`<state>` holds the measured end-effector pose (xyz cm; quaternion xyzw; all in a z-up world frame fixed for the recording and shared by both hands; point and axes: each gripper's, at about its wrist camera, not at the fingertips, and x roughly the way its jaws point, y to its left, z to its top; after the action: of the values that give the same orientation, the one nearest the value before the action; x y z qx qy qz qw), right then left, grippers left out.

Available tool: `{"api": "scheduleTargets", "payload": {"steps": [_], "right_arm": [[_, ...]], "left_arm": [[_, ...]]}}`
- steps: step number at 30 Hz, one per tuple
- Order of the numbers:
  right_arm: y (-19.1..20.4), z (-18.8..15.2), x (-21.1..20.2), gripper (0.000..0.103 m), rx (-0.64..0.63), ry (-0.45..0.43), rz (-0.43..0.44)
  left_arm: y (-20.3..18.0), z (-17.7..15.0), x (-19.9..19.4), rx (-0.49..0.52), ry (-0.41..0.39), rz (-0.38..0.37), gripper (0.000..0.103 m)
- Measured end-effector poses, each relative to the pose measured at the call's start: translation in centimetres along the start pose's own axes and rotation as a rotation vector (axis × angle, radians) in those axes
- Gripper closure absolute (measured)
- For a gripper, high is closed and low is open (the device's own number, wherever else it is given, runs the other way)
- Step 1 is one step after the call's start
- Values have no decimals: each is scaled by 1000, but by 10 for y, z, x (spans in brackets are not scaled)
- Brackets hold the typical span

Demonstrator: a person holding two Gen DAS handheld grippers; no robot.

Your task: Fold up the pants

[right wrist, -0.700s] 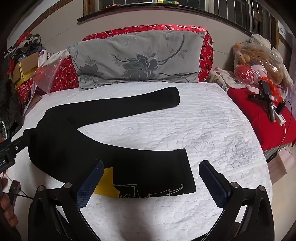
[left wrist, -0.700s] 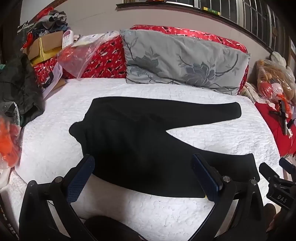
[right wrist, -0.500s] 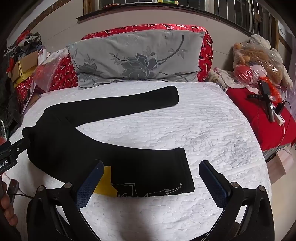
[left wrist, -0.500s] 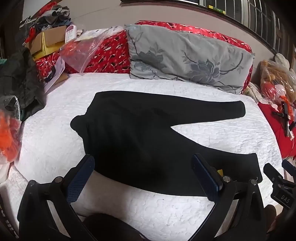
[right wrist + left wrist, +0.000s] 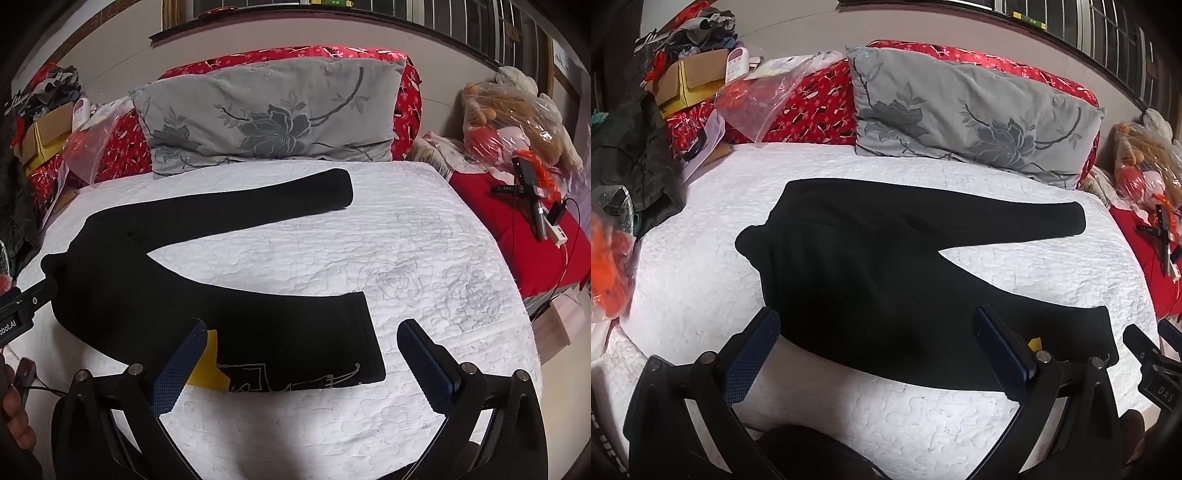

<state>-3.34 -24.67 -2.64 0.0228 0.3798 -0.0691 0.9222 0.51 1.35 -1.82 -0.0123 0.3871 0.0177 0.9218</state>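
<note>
A: How far along is the folding?

B: Not begun, by the look of it. The pants (image 5: 871, 280) lie flat on the white quilt (image 5: 424, 258), waist to the left, legs splayed apart to the right. The far leg (image 5: 258, 206) runs toward the grey pillow (image 5: 266, 118); the near leg (image 5: 295, 332) ends close to the near edge, with a yellow tag (image 5: 207, 365) showing at its hem side.

A: And the grippers?

B: Both spread wide, holding nothing. The left gripper (image 5: 875, 354) hangs over the seat and near leg; the right gripper (image 5: 299, 365) hangs over the near leg's cuff. Neither presses on the cloth.

A: What's left?

B: Everything, I'd judge: lay one leg over the other, then fold along the length.

A: Room to work?

B: Bare quilt between the legs and to the right of the cuffs. Clutter crowds the left side: a dark garment (image 5: 631, 158) and a plastic bag (image 5: 757, 99). The right edge drops to a red cloth (image 5: 517, 229) with gear on it.
</note>
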Motion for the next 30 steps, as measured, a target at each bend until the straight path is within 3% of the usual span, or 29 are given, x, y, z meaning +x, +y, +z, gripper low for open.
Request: {"api": "scheduleTargets", "payload": {"steps": [30], "right_arm": [[1, -1, 4, 0, -1, 17, 9]], "left_arm": [[-6, -3, 0, 17, -4, 1, 0]]}}
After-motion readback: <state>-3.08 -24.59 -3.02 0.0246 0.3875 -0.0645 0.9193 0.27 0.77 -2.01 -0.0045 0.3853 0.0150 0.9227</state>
